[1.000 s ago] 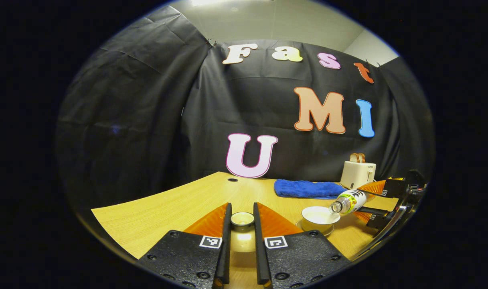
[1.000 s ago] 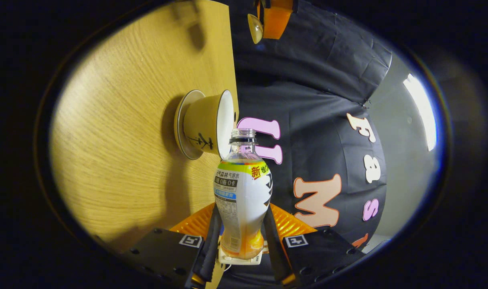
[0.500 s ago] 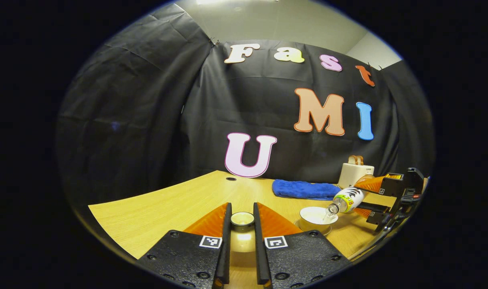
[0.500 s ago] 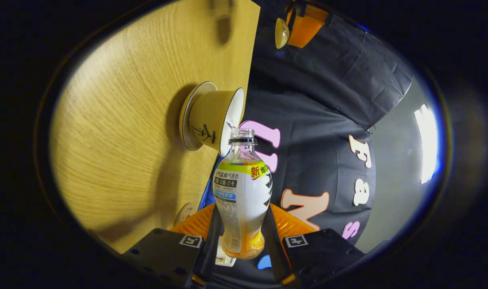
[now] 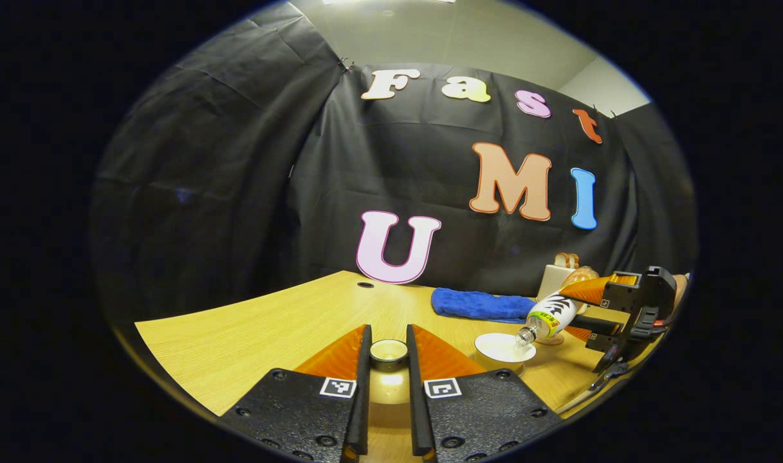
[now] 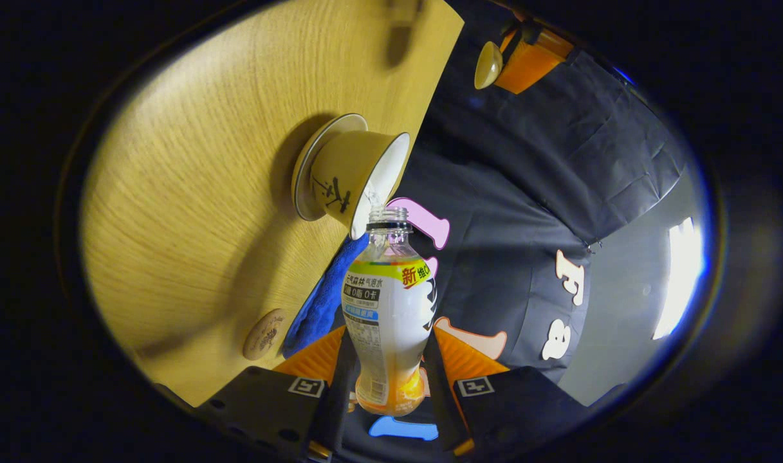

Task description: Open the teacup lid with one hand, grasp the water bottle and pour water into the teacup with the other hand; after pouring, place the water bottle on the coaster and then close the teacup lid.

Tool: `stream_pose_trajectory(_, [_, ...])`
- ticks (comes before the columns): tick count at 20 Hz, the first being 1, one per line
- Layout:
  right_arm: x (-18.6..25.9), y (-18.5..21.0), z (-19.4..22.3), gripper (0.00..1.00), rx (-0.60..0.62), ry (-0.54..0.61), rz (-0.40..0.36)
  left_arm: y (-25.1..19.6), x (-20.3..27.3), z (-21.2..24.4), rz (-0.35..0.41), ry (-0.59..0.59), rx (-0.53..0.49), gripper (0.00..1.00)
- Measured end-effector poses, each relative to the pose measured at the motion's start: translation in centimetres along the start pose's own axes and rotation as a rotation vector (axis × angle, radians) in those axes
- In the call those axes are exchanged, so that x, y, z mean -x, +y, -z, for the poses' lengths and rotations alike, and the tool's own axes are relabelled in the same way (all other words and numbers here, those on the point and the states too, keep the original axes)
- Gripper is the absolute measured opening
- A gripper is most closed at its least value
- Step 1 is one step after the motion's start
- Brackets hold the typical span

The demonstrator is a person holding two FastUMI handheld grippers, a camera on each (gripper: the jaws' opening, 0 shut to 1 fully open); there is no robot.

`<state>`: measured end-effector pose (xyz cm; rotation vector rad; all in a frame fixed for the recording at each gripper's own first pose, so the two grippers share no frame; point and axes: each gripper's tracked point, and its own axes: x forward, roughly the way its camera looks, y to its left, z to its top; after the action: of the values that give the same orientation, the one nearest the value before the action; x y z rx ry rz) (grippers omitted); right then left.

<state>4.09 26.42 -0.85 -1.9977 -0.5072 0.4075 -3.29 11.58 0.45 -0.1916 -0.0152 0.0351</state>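
My left gripper (image 5: 388,339) is shut on the knob of the teacup lid (image 5: 389,350) and holds it above the table. To its right the open white teacup (image 5: 504,348) stands on its saucer (image 6: 311,168). My right gripper (image 6: 389,337) is shut on the water bottle (image 6: 388,308), which is tipped with its uncapped mouth at the teacup (image 6: 356,177) rim. A thin stream of water runs into the cup. In the left gripper view the bottle (image 5: 549,316) slants down from the right gripper (image 5: 579,314). The round coaster (image 6: 264,334) lies on the table beside the towel.
A blue towel (image 5: 481,303) lies behind the cup, and a white toaster (image 5: 555,276) stands at the back right. The wooden table (image 5: 269,334) has a small cable hole (image 5: 365,284) near the wall. The left gripper with the lid (image 6: 486,64) hangs beyond the table edge.
The right gripper has tipped the bottle further, so its mouth points more steeply into the cup. The left gripper with the lid has stayed nearly still.
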Motion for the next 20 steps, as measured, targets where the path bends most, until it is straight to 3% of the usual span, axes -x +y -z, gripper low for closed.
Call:
stream_pose_trajectory(14, [-1.0,-2.0,-1.8,0.60,0.146,-0.093,0.018,-0.4,-0.2,0.5,0.008,0.022,0.043,0.24])
stream_pose_trajectory(20, [-0.7,1.1,1.5,0.59,-0.150,0.008,-0.060,-1.8,-0.2,-0.3,0.035,0.012,0.002,0.25])
